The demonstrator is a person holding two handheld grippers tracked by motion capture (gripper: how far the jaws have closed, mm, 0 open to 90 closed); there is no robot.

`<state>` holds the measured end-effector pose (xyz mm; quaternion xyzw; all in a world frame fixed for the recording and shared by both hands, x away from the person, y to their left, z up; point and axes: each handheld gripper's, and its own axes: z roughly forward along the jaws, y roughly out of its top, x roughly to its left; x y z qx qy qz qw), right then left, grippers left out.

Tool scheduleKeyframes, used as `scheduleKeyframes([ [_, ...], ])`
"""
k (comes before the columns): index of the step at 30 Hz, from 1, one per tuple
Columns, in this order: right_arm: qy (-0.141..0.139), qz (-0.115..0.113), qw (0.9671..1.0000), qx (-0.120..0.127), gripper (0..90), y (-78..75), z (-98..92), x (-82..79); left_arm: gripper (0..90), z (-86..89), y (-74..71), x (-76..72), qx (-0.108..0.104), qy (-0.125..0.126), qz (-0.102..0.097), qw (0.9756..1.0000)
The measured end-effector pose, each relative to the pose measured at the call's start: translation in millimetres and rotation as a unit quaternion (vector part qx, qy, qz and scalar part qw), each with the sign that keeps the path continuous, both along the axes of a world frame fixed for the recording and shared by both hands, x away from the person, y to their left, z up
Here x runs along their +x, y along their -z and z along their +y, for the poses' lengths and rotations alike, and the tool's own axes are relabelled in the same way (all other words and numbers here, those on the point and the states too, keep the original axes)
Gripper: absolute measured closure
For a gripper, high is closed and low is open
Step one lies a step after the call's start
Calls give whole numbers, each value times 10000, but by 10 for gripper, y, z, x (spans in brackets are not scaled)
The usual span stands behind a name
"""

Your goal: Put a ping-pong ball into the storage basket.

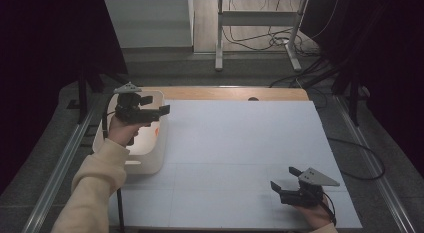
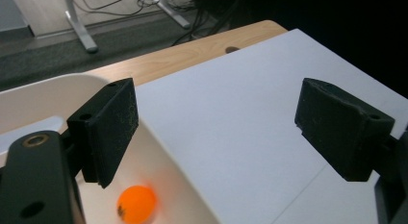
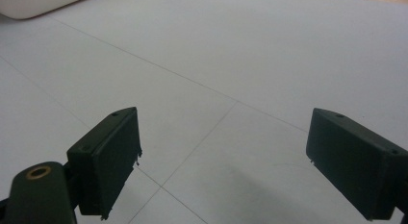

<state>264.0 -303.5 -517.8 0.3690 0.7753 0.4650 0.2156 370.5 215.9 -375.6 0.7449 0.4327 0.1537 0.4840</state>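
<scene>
left tool [image 2: 216, 132] apart, empty | ball [image 2: 136, 203]: orange, round, in white bin [image 2: 159, 152]

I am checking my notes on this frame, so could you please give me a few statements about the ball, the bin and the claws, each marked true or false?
1. The orange ball lies inside the white bin. True.
2. The left claw is shut on the ball. False: its jaws stand wide apart with nothing between them, above the bin's edge.
3. The right claw is open over the white table. True.
4. The bin sits at the table's right edge. False: it sits at the left edge.
</scene>
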Motion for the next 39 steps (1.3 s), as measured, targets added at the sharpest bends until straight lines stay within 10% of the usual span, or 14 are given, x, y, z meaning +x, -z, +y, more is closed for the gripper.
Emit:
scheduleKeyframes([
  [17,-7,-6,10000,-13,121,-2,-1,-4,174,-484,-7,-372,-95,895,-287,9955],
  [39,9,-2,10000,-30,121,0,-5,-11,187,-890,341,-725,-90,1636,-217,9863],
])
